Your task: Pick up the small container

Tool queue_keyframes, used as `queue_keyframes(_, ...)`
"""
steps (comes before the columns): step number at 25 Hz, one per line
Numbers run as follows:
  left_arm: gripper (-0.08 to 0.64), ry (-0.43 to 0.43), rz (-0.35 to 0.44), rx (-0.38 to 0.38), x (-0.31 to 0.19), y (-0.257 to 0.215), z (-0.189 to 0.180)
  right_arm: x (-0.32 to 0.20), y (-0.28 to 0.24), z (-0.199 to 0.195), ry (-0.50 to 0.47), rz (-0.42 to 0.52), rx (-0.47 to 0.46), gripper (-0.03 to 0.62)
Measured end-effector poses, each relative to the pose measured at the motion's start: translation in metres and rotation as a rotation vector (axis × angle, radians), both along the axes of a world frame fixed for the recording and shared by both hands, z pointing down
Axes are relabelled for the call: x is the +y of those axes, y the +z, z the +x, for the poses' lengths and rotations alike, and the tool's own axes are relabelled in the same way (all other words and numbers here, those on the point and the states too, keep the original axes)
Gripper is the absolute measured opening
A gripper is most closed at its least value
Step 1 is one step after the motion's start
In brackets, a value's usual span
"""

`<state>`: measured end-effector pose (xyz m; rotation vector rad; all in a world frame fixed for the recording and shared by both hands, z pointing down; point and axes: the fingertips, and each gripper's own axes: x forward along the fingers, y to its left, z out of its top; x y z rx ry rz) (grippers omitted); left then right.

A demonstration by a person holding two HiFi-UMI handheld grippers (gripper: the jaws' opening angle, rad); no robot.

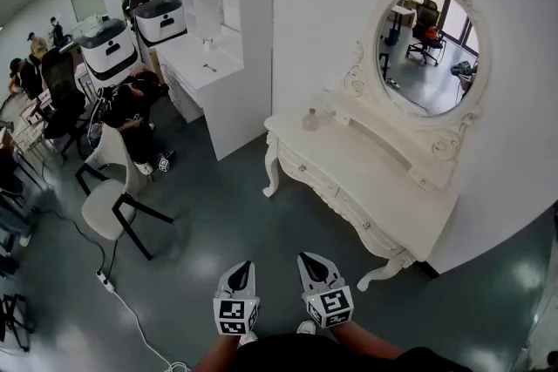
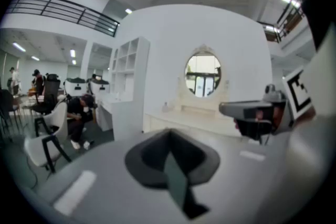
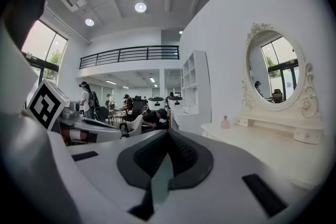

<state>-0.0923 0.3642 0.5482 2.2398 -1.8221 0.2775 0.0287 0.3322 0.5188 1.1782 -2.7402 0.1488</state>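
Observation:
A small pinkish container (image 1: 310, 119) stands on the far left end of the white dressing table (image 1: 366, 174), below the oval mirror (image 1: 427, 52). It shows as a small bottle (image 3: 224, 123) in the right gripper view and faintly (image 2: 165, 107) in the left gripper view. My left gripper (image 1: 239, 273) and right gripper (image 1: 316, 267) hang side by side over the dark floor, well short of the table. Both are shut with nothing between the jaws. The right gripper's body (image 2: 257, 113) appears in the left gripper view.
A white shelving unit with a desk (image 1: 209, 57) stands left of the table. White chairs (image 1: 109, 196) and seated people (image 1: 131, 113) fill the left side. A cable and power strip (image 1: 105, 279) lie on the floor at the lower left.

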Motion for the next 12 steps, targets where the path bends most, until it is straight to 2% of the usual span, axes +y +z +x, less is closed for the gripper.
queue_keyframes(12, 0.008, 0.005, 0.044, -0.007, -0.005, -0.015, -0.015, -0.004, -0.015, -0.015, 0.008, 0.058, -0.005, 0.006)
